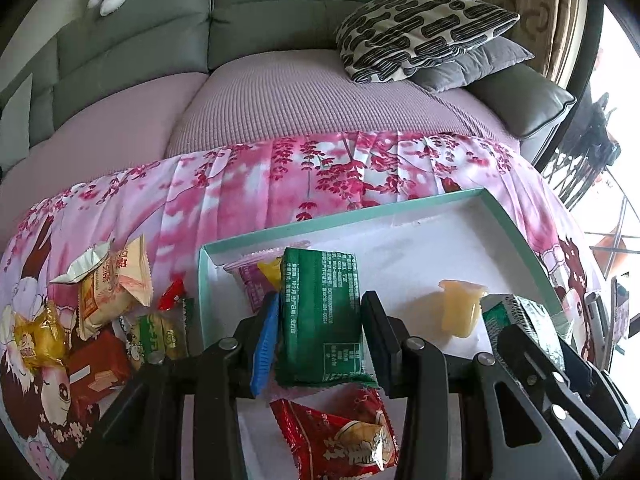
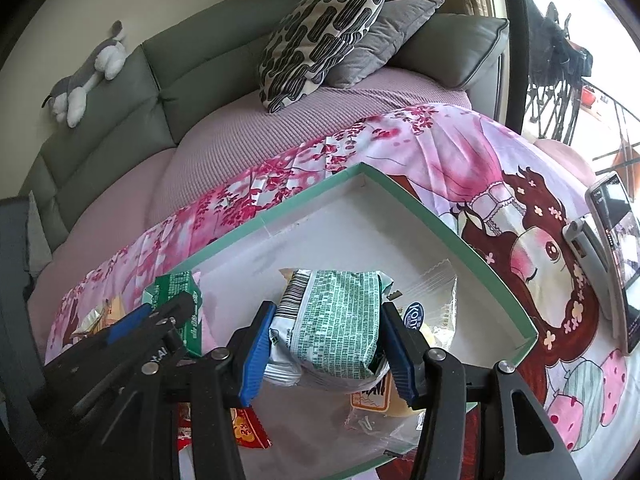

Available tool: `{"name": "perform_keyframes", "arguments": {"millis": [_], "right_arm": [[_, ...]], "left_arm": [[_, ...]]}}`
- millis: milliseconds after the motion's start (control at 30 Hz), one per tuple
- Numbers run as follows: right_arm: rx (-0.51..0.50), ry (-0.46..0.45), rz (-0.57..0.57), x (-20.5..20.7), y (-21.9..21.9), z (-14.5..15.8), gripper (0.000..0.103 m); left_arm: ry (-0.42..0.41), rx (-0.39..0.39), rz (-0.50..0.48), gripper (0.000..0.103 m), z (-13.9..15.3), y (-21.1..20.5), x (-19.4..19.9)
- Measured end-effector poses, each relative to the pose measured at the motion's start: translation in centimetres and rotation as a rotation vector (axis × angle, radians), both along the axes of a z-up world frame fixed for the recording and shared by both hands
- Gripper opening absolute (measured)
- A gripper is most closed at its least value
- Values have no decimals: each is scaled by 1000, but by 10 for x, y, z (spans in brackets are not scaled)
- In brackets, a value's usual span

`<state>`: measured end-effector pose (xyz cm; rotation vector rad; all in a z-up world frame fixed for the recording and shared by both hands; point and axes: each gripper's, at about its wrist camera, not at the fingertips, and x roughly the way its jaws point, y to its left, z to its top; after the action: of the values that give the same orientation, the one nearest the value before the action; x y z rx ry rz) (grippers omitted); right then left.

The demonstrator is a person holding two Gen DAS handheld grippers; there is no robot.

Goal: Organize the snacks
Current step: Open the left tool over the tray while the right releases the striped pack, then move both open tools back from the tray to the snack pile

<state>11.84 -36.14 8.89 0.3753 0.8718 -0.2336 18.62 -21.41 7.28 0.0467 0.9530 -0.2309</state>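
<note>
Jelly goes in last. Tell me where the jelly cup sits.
Left wrist view: jelly cup on the tray floor, right of the left gripper's green packet.

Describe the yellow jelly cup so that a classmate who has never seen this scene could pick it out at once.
Find the shallow teal-rimmed box on the pink floral cloth in front of the grey sofa. On its white floor, right of the dark green snack packet held in the left gripper, stands the jelly cup. It alone is a small translucent yellow tub rather than a printed wrapper.
</note>
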Motion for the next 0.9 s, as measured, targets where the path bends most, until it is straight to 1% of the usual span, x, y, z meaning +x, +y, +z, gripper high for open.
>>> {"name": "perform_keyframes", "arguments": {"millis": [133, 200, 367, 400, 433, 467, 567, 733, 767, 800, 867, 900], "right_arm": [[-15, 7, 7, 1, 2, 0, 58], [-22, 11, 9, 1, 3, 1, 58], [-36, 13, 9, 0, 5, 4, 61], [-42, 16, 11, 0, 5, 4, 62], [-47, 17, 14, 0, 6, 4, 66], [-51, 16, 18, 0, 7, 5, 68], [-54, 14, 20, 0, 8, 6, 68], [-82, 21, 28, 1, 10, 7, 78], [-85, 22, 30, 1, 11, 7, 79], [-83, 21, 34, 1, 11, 6, 81], [-83, 18, 39, 1, 12, 6, 82], [-86, 19, 40, 2, 13, 7, 84]], "left_arm": [[-7, -6, 18, 44, 6, 5, -3], [-12, -12, 26, 48, 10, 9, -4], [-41, -19, 57, 50, 21, 21, -9], [-45, -17, 63, 52, 23, 24, -10], [-50, -12, 72, 55, 24, 28, -11], [-53, -10, 78, 59, 25, 30, -12], [-55, 4, 108, 60, 24, 40, -13], [-59, 21, 158, 61, 23, 55, -14], [-59, 24, 167, 63, 22, 57, -14], [-59, 26, 176, 73, 21, 60, -14], [-66, 31, 196, 84, 20, 65, -15], [-75, 32, 203, 84, 21, 66, -16]]}}
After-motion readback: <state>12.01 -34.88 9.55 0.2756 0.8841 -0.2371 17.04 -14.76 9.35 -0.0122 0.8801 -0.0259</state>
